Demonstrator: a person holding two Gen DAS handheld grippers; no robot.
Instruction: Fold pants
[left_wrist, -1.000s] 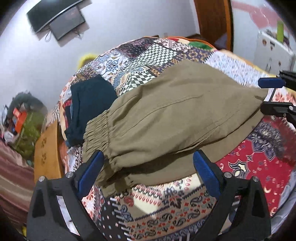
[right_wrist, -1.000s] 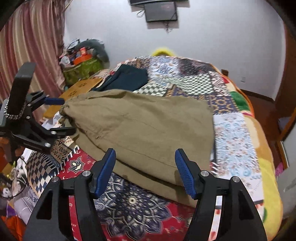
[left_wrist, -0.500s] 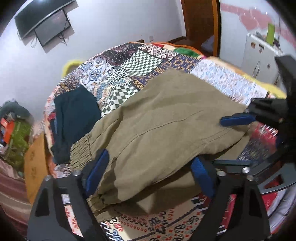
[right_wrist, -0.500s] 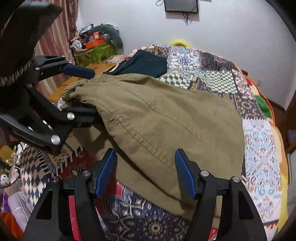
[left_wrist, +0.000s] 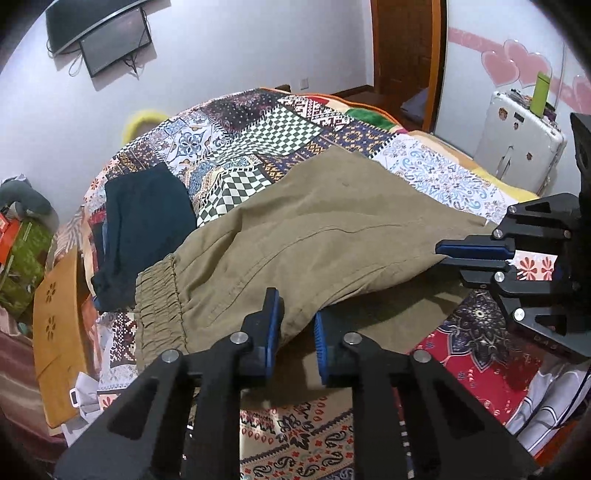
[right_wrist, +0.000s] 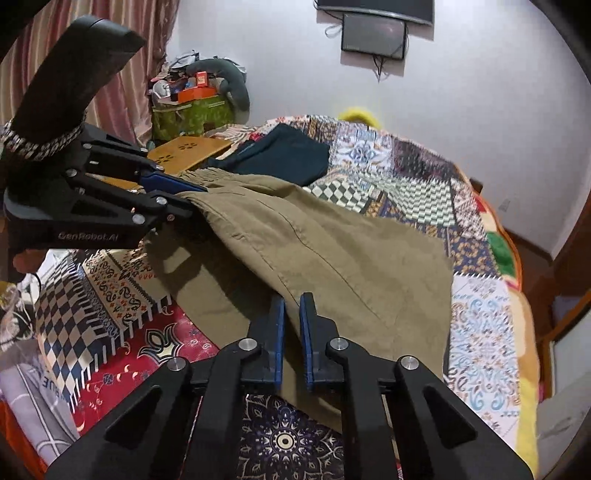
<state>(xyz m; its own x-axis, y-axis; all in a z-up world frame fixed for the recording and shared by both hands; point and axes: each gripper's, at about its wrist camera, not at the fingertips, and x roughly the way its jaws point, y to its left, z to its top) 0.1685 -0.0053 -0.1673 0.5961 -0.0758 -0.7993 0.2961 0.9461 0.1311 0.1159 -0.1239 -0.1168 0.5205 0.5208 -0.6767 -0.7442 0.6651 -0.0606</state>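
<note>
Olive pants (left_wrist: 325, 236) lying across patchwork bedspread (left_wrist: 258, 136), elastic waistband (left_wrist: 159, 302) toward left side of bed, top layer draped over a lower layer. Left gripper (left_wrist: 295, 328) pinching the near edge of the upper layer close to the waistband, jaws nearly together on cloth. Right gripper (right_wrist: 291, 325) clamped on the same edge further along, toward the leg end, jaws narrow with fabric between. Edge raised off the lower layer, shadow under it.

Progress: likely lengthwise fold done, one leg stacked on the other, though cuffs not visible so hard to confirm. Crosswise fold apparently just starting; carrying one end over, laying flat and smoothing all left. Risk of layers sliding apart if only the top one is caught.

Surface: soft bed, busy quilt in checks, florals, red medallion panel. Dark folded garment (left_wrist: 144, 225) just beyond waistband. Wooden lap tray (left_wrist: 59, 332) at bed's left edge. Room: white wall, wall-mounted TV (right_wrist: 373, 33), striped curtain (right_wrist: 110, 74), cluttered green box (right_wrist: 192, 114), white suitcase (left_wrist: 517, 136), wooden door (left_wrist: 406, 48).
</note>
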